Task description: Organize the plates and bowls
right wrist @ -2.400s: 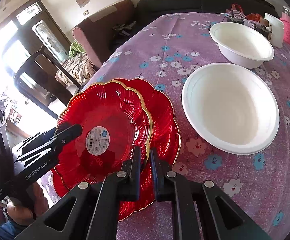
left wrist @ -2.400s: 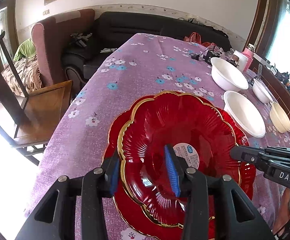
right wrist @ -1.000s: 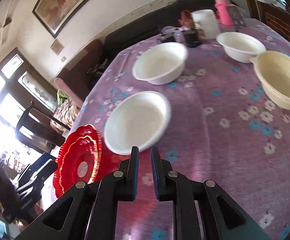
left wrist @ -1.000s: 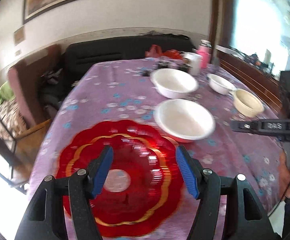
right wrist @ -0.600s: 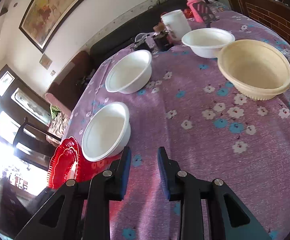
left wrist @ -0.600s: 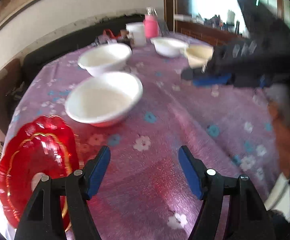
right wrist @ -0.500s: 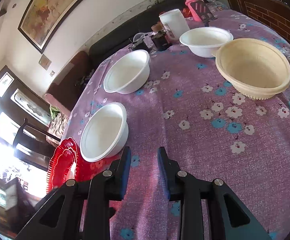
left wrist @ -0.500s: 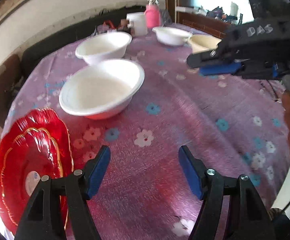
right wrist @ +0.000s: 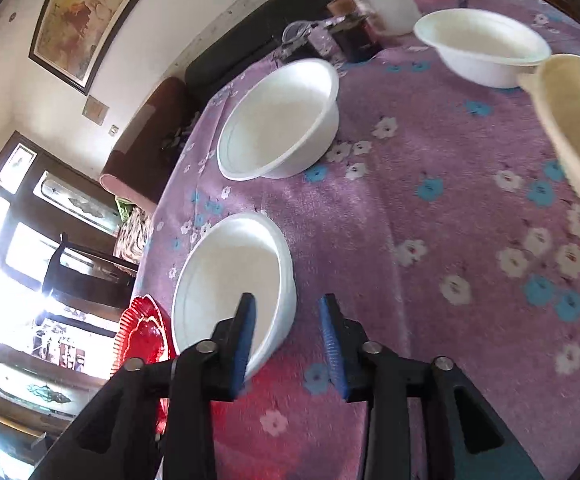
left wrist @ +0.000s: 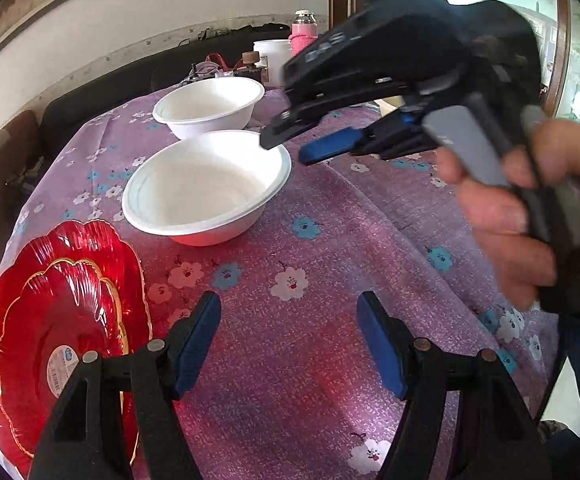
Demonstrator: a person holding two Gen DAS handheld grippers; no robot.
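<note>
Two red scalloped plates lie stacked at the near left of the table, also in the right wrist view. A wide white bowl sits beside them. My left gripper is open and empty above the cloth. My right gripper is open, its left finger over the near rim of that white bowl; it also shows in the left wrist view, just above the bowl's right rim. A deeper white bowl, a smaller white bowl and a cream bowl stand farther back.
The table has a purple flowered cloth. A white cup, a pink bottle and small dark items stand at the far end. A dark sofa and a wooden chair are beside the table.
Both grippers left the red plates and swung right. My right gripper opened and came down to the wide white bowl's rim. My left gripper stayed open.
</note>
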